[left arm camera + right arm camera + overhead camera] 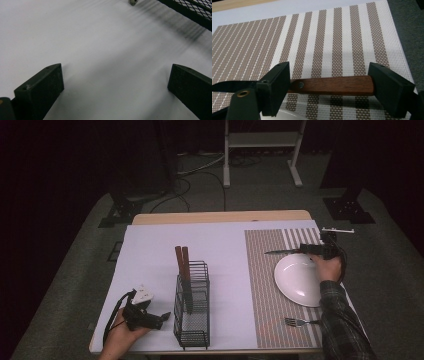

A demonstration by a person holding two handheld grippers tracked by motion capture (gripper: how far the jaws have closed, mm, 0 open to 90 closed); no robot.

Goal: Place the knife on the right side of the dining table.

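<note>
A knife (280,252) with a wooden handle (334,85) and dark serrated blade (232,86) lies flat on the striped placemat (265,285), just beyond the white plate (297,280). My right gripper (315,250) is open, and the handle runs across the gap between its jaws (328,87). My left gripper (162,317) rests near the table's front left. It is open over the bare white cover (115,85), with nothing between its jaws. A black wire rack (192,310) beside it holds two wooden-handled knives (182,262).
A fork (298,322) lies on the placemat near the front edge, below the plate. The rack's mesh (195,12) shows at the upper right in the left gripper view. A white frame (262,150) stands on the floor beyond the table.
</note>
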